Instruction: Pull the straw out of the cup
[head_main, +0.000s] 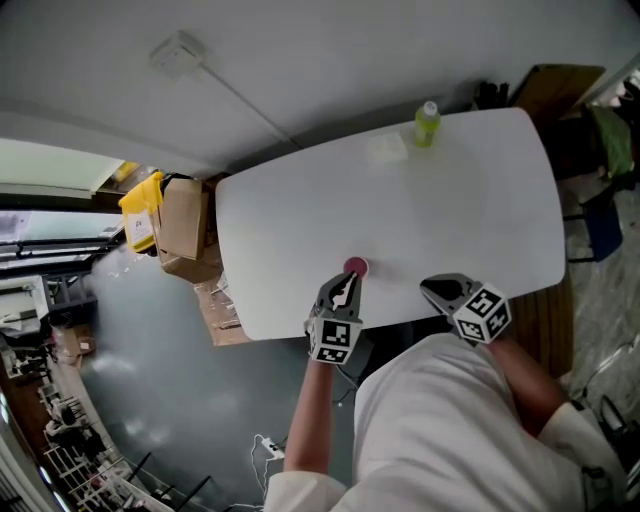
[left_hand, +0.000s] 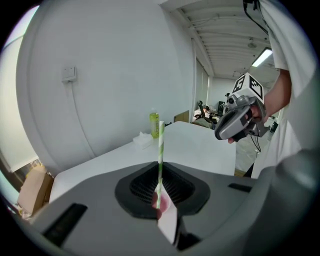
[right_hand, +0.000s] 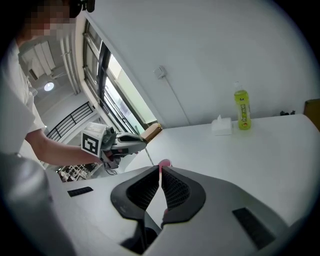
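**A:** Far left, a brown cardboard box (head_main: 183, 228) stood on the floor, close against the end of the white, round-cornered table (head_main: 460, 220).

**B:** And at the table's near edge there was the left gripper (head_main: 347, 283), raised over the tabletop and angled downward.

**A:** What were its jaws doing?

**B:** They were nearly together, pinching a green-and-white striped paper straw (left_hand: 160, 145) low on its stem. The straw stood upright between the pads, with most of its length rising above them.

**A:** And the cup?

**B:** A small pink cup (head_main: 355, 267) sat on the table just past that gripper's tips, near the front edge. In the left gripper view a patch of pink showed right behind the pinch. I couldn't tell whether the straw's bottom end was clear of the rim.

**A:** Moving right, the right gripper (head_main: 432, 289) hovered over the same edge, beside the cup but apart from it, with the person's hand round its grip.

**B:** Its jaws were pressed together at the tips with nothing between them. Its own view showed the pink cup just beyond them.

**A:** On the far side of the table were a flat white tissue pack (head_main: 386, 148) and, right of it, an upright yellow-green plastic bottle (head_main: 427, 124). The two sat near each other and well apart from the cup.
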